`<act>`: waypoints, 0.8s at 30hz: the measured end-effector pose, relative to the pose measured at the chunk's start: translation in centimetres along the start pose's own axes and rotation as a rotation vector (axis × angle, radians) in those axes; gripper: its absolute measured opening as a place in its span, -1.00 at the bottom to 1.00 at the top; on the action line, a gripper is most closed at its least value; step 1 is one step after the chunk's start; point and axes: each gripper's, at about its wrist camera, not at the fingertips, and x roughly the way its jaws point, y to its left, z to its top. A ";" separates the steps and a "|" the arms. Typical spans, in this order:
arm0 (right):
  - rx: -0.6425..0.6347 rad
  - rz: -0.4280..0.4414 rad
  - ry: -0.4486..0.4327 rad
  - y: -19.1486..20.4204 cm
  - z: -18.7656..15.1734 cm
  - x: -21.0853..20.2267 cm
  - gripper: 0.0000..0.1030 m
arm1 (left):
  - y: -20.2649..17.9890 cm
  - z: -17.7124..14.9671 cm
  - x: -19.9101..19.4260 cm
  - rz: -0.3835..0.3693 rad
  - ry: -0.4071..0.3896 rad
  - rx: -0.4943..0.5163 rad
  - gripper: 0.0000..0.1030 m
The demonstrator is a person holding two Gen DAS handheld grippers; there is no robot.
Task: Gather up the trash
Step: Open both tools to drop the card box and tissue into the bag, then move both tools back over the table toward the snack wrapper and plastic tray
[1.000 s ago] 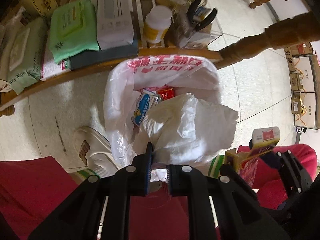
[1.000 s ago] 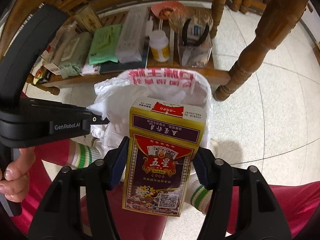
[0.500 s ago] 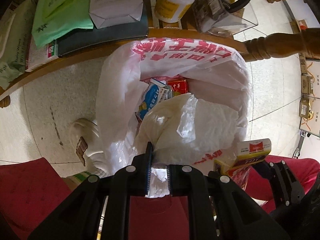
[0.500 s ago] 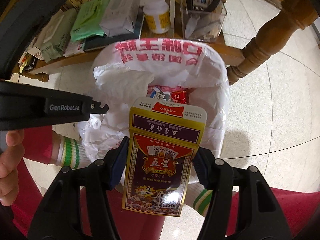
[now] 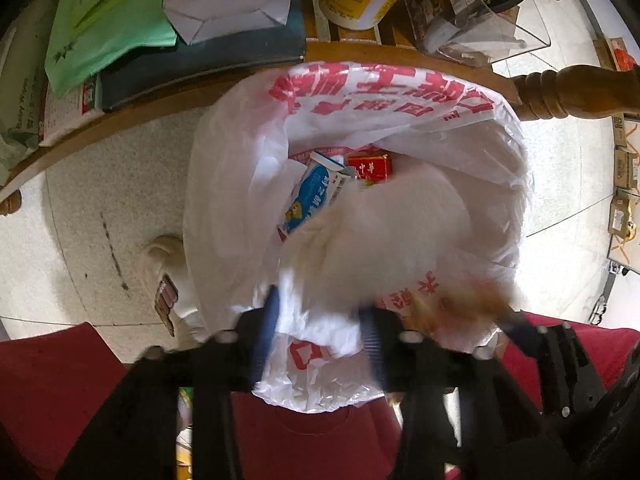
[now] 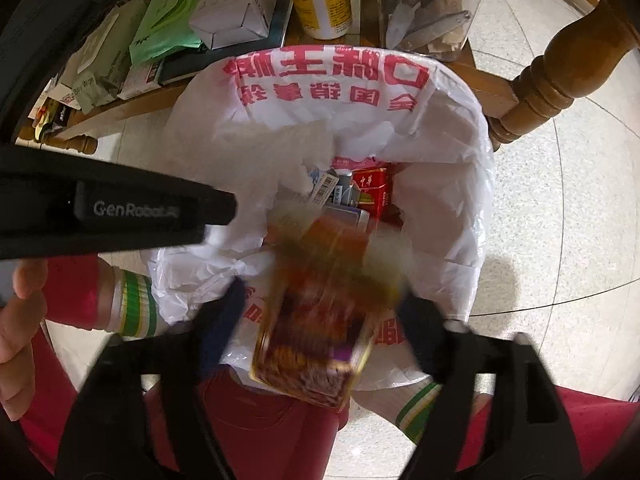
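Both tongs were opening: right tongs (image 6: 320, 300) around a blurred glossy card box (image 6: 316, 320), left tongs (image 5: 320, 332) astride crinkled white bag (image 5: 400, 128) plastic.

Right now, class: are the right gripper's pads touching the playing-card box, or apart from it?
Apart. The right wrist view shows the right gripper opening, gaps either side of the blurred playing-card box dropping toward the white bag.

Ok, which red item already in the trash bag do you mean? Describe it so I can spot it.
Find the white plastic bag with red lettering on the floor below the wooden shelf. Deep in its opening lies a small red cigarette pack, beside a blue-and-white carton: the only solid red box there.
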 end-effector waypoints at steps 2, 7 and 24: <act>-0.008 0.006 -0.012 0.2 0.1 -0.2 0.53 | -0.1 0.0 -0.2 0.013 0.000 0.011 0.11; 0.003 0.007 -0.022 0.2 0.2 -0.4 0.53 | 0.3 0.0 -0.5 0.011 0.002 -0.001 0.15; -0.116 0.007 -0.290 0.3 -5.0 -17.8 0.71 | 0.3 -10.8 -13.2 0.126 -0.167 0.174 0.52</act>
